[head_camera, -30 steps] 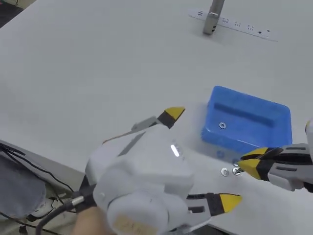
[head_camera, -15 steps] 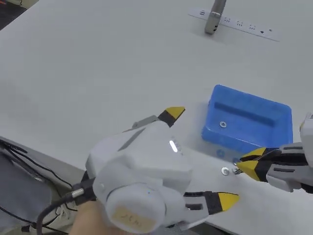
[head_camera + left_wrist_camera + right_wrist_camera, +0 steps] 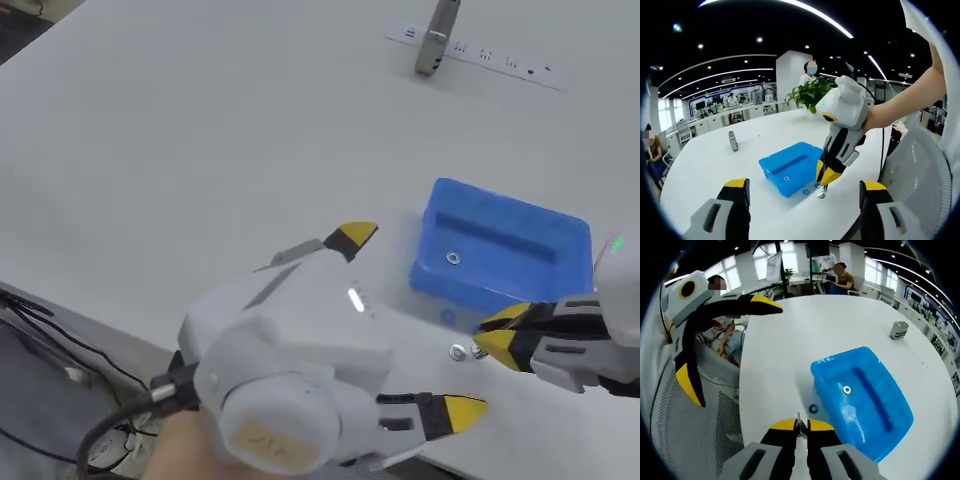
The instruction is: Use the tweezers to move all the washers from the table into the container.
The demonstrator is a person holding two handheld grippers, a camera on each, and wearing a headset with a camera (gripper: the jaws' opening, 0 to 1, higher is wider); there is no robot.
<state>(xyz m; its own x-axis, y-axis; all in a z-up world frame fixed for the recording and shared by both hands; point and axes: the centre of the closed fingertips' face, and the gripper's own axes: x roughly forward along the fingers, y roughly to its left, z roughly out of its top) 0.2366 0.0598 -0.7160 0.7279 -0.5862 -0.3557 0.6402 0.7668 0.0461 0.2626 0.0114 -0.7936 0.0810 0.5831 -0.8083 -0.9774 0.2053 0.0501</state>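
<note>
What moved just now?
The right gripper, shut on the tweezers, slid a little left toward the table washer. The left gripper stayed open, and the container and the inside washer stayed put.

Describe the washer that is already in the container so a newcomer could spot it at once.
On the white table sits a shallow blue container. The washer is the small silver ring lying on its blue floor. A loose washer lies outside the walls on the white tabletop, by the right gripper; this one is inside.
</note>
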